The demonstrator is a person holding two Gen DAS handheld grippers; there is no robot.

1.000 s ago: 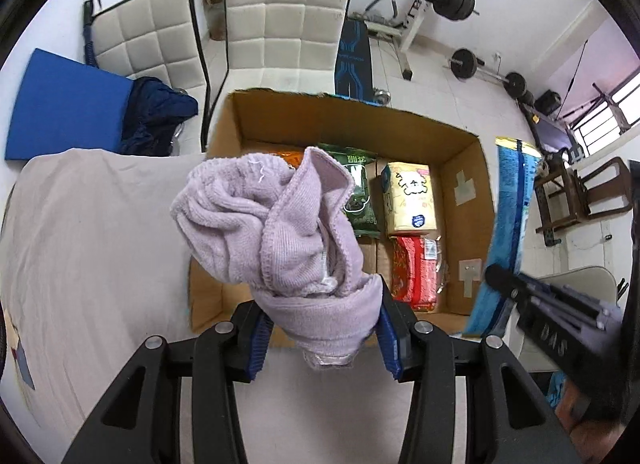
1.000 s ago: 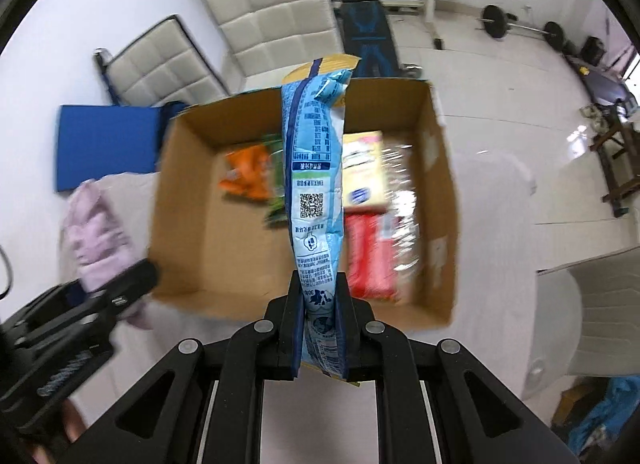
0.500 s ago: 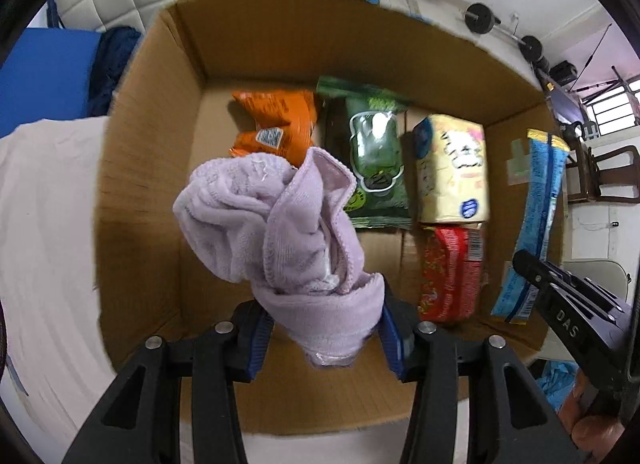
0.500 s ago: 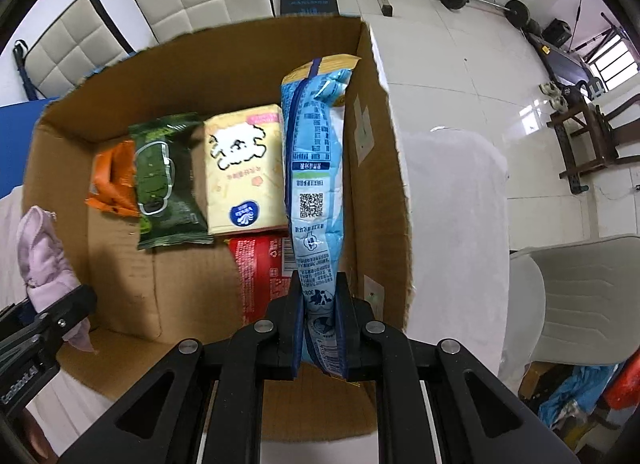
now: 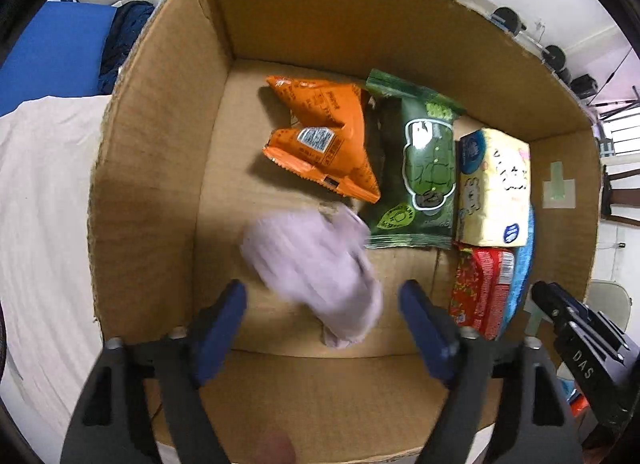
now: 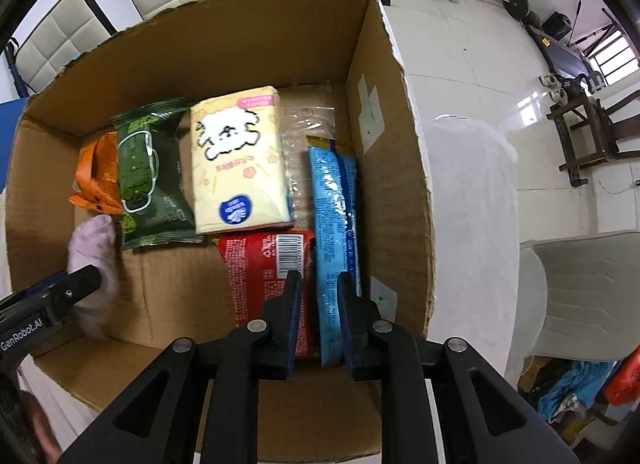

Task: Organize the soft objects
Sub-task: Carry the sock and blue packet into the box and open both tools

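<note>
cardboard box (image 5: 152,168) on white-covered table (image 5: 44,200); gym room.

Lilac cloth (image 5: 316,272) between opening left hand-held gripper (image 5: 324,328) jaws.

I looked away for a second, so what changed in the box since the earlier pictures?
Both grippers came down into the cardboard box. The left hand-held gripper is opening and has let go of the lilac cloth. The right hand-held gripper is opening around the blue packet. The orange, green, yellow and red packs stayed put.

Crumpled lilac towel (image 5: 316,272) in cardboard box (image 5: 152,152)
</note>
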